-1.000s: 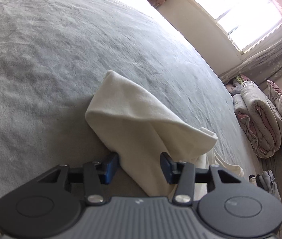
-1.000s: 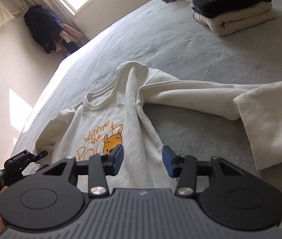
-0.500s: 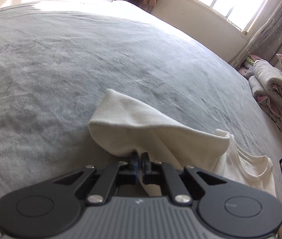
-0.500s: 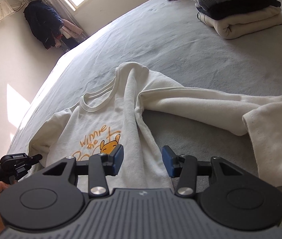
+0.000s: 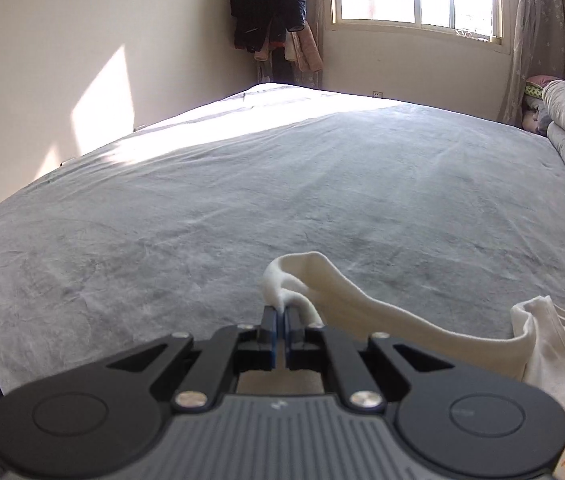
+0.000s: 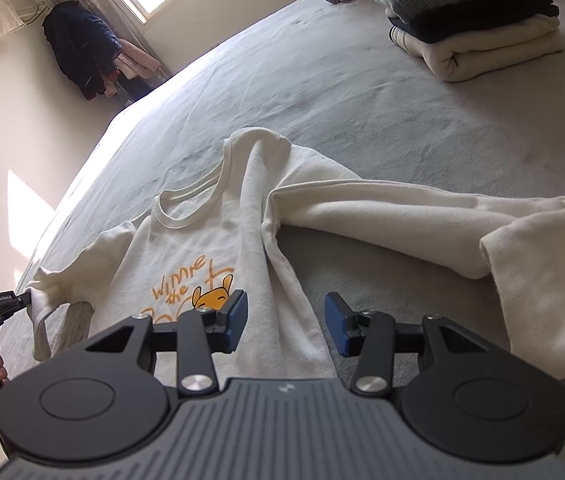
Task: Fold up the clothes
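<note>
Two grippers are in my views, and they differ: my left gripper (image 5: 281,330) has its jaws pinched tight on the cuff of the cream sweatshirt's sleeve (image 5: 310,276), lifting that cuff off the grey bed (image 5: 202,208), while my right gripper (image 6: 286,322) hovers with jaws spread wide and nothing between them, just above the sweatshirt (image 6: 206,248). That sweatshirt lies face up on the bed, its orange print showing, with its other sleeve (image 6: 422,208) stretched out to my right and folded back at the cuff. From the right wrist I can see the left gripper (image 6: 2,304) at the far sleeve end. Beyond, a stack of folded clothes (image 6: 470,20) sits well apart.
</note>
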`<state>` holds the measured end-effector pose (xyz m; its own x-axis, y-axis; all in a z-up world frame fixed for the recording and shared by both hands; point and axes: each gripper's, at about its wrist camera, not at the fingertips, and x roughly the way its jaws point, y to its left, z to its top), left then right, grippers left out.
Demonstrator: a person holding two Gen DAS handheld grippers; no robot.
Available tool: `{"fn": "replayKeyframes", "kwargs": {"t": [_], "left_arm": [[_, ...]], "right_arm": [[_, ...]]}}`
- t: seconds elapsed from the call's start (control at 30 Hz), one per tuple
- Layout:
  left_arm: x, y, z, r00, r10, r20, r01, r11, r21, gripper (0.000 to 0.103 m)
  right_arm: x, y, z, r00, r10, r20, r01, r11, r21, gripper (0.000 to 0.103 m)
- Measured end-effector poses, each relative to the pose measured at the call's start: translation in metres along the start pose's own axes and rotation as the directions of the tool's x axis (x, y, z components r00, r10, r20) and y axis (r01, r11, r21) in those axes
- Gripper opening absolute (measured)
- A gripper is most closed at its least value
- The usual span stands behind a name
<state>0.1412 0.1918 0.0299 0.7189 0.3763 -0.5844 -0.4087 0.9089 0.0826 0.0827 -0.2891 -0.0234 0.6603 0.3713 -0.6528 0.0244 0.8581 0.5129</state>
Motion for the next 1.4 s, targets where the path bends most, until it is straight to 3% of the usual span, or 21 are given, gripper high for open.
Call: {"fn": "replayKeyframes", "kwargs": {"t": [0.1, 0.17, 0.37, 0.47, 0.5, 0.53, 0.6, 0.67, 0.83, 0.93, 1.1, 1.17, 1.4], "left_arm": [[0.006, 0.003, 0.000, 0.995, 0.094, -0.018, -0.094, 0.995, 0.014, 0.003], [0.011, 0.003, -0.002, 0.983, 0.176, -0.043, -0.175, 0.984, 0.038, 0.003], [0.026, 0.009, -0.010, 0.970, 0.211, -0.118, -0.206, 0.977, 0.054, 0.005], [0.024, 0.013, -0.011, 0.973, 0.193, -0.128, -0.193, 0.981, 0.012, 0.017], [0.023, 0.012, -0.011, 0.974, 0.189, -0.127, -0.191, 0.982, 0.000, 0.029], [0.019, 0.012, -0.010, 0.978, 0.175, -0.115, -0.178, 0.984, -0.016, 0.043], [0.011, 0.010, -0.010, 0.985, 0.147, -0.087, -0.152, 0.987, -0.046, 0.057], [0.003, 0.008, -0.009, 0.991, 0.120, -0.056, -0.124, 0.990, -0.072, 0.060], [-0.016, -0.004, -0.007, 0.998, -0.055, 0.008, 0.056, 0.991, -0.119, 0.074], [-0.016, -0.018, -0.007, 0.984, -0.177, 0.007, 0.177, 0.980, -0.089, 0.076], [-0.007, -0.047, -0.014, 0.930, -0.365, -0.034, 0.365, 0.931, -0.020, 0.076], [0.002, -0.058, -0.018, 0.917, -0.395, -0.055, 0.397, 0.918, 0.017, 0.076], [0.033, -0.089, -0.026, 0.913, -0.397, -0.095, 0.406, 0.908, 0.102, 0.067]], "right_arm": [[0.001, 0.000, 0.000, 1.000, -0.003, -0.001, 0.003, 1.000, -0.002, 0.047], [0.001, 0.000, 0.000, 1.000, -0.008, 0.001, 0.008, 1.000, -0.004, 0.047], [0.004, -0.002, 0.000, 1.000, -0.017, -0.001, 0.017, 1.000, -0.002, 0.047], [0.005, -0.003, 0.000, 1.000, -0.022, -0.001, 0.022, 1.000, -0.005, 0.047], [0.005, -0.003, 0.000, 1.000, -0.025, -0.001, 0.025, 1.000, -0.006, 0.047], [0.005, -0.003, 0.000, 1.000, -0.026, 0.000, 0.026, 1.000, -0.007, 0.047], [0.006, -0.003, 0.000, 1.000, -0.030, 0.000, 0.030, 1.000, -0.007, 0.047], [0.004, -0.003, 0.000, 1.000, -0.027, 0.002, 0.027, 1.000, -0.009, 0.047], [-0.002, 0.000, 0.000, 1.000, -0.013, 0.015, 0.013, 1.000, -0.022, 0.048], [-0.003, 0.000, 0.002, 1.000, -0.018, 0.019, 0.019, 1.000, -0.015, 0.048], [-0.002, 0.006, 0.015, 1.000, -0.025, 0.019, 0.025, 0.999, -0.027, 0.048], [-0.001, 0.010, 0.024, 0.999, -0.034, 0.036, 0.036, 0.997, -0.062, 0.048], [0.019, 0.007, 0.062, 0.993, -0.049, 0.105, 0.062, 0.990, -0.126, 0.048]]}}
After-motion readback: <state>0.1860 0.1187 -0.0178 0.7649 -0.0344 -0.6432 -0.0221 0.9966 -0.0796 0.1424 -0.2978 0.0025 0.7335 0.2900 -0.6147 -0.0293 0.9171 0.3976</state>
